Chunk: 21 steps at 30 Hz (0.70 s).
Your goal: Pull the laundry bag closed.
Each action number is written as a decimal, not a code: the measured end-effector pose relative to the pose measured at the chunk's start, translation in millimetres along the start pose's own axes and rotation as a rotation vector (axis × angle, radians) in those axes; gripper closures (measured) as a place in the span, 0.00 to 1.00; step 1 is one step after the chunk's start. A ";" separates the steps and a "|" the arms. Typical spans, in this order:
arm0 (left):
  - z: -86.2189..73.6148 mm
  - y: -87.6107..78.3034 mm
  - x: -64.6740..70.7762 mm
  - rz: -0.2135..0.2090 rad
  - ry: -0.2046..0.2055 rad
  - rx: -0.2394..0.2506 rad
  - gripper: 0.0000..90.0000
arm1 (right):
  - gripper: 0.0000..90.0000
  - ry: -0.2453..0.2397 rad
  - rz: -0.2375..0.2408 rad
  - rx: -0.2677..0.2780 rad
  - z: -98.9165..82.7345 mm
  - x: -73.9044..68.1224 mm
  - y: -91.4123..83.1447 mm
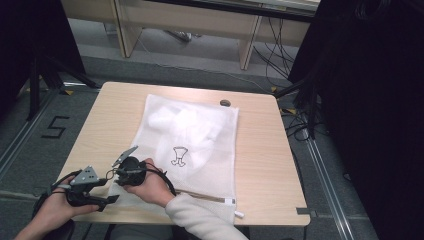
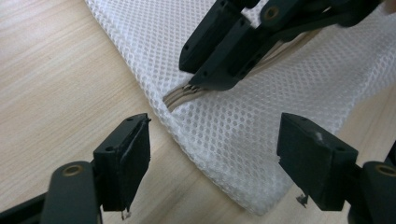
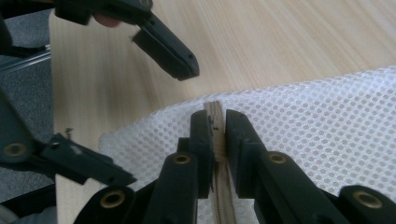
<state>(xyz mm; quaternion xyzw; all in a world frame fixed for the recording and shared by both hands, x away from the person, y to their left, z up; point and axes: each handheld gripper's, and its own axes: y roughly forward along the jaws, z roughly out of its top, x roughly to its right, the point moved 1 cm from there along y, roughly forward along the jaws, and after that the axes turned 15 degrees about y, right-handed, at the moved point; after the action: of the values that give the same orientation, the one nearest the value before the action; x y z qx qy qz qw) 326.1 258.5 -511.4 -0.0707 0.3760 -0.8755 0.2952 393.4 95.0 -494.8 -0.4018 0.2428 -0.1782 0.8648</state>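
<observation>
Light wood table. White mesh bag lies flat across its middle, tan zipper along near edge. Small dark object at far edge, just beyond bag.

We hold the left gripper low at the near-left corner of the tabletop, its fingers spread wide apart. Our right hand, sleeved in white, reaches across toward it; the right gripper has its fingers pressed together on a tan strip, just beside the left gripper.
</observation>
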 end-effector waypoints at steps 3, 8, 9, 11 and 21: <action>0.5 0.9 -2.2 0.003 -0.019 0.000 0.30 | 0.91 -0.003 -0.001 0.003 3.6 -2.7 -7.8; 3.2 1.1 -3.9 -0.007 -0.038 0.018 0.40 | 0.91 -0.015 0.005 0.022 6.6 -5.1 -16.2; 3.5 1.2 -4.4 -0.011 -0.041 0.017 0.41 | 0.91 -0.020 0.001 0.022 7.0 -5.1 -18.6; 4.7 2.0 -5.3 -0.010 -0.065 0.025 0.44 | 0.91 -0.019 0.005 0.032 7.0 -5.0 -21.2; 8.6 6.4 -10.9 -0.039 -0.164 0.047 0.75 | 0.91 -0.037 -0.002 0.026 5.7 -4.8 -28.3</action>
<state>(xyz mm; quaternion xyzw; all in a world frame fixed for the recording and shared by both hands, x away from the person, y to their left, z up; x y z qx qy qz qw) 340.9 256.0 -508.7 -0.1425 0.3285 -0.8809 0.3096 389.5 83.4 -468.1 -0.3939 0.2239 -0.1746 0.8742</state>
